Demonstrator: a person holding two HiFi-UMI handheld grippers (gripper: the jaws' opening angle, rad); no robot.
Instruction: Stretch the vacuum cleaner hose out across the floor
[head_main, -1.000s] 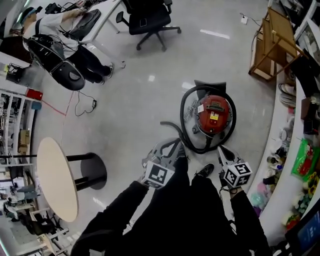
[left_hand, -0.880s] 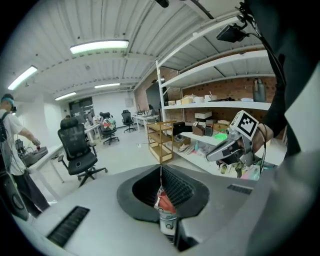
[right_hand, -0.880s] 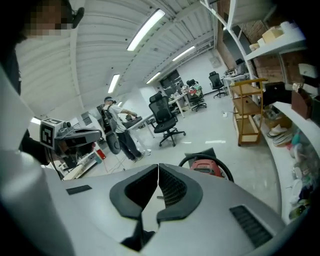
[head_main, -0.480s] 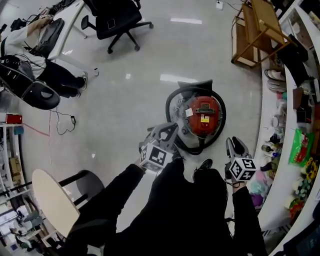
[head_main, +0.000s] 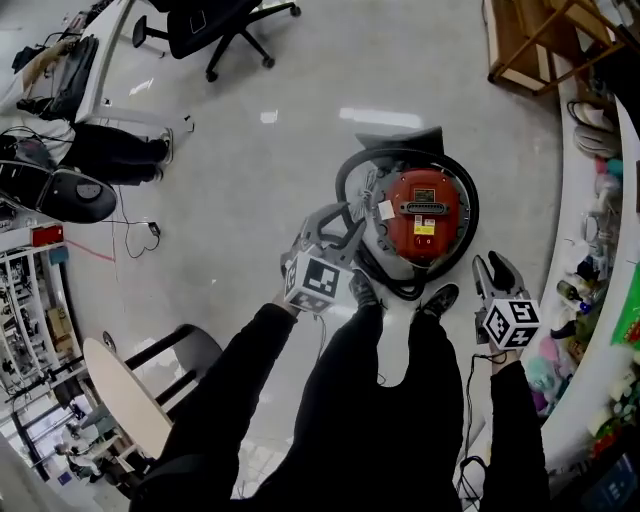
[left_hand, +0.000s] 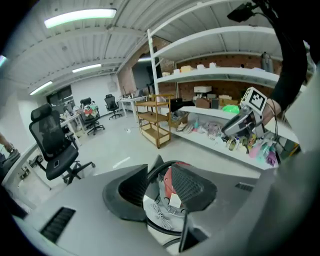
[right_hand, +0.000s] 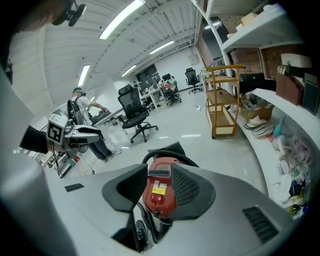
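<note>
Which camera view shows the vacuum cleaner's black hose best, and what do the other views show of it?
The head view: from above, the hose appears as a nearly whole loop around the red vacuum cleaner. The left gripper view catches only a short arc; the right gripper view, an arc behind the red body.

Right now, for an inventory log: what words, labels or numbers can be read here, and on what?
No text is readable.
Yellow label on the red vacuum cleaner: too small to read.
White tag beside it: blurred.
Marker cubes: black square patterns, no words.
</note>
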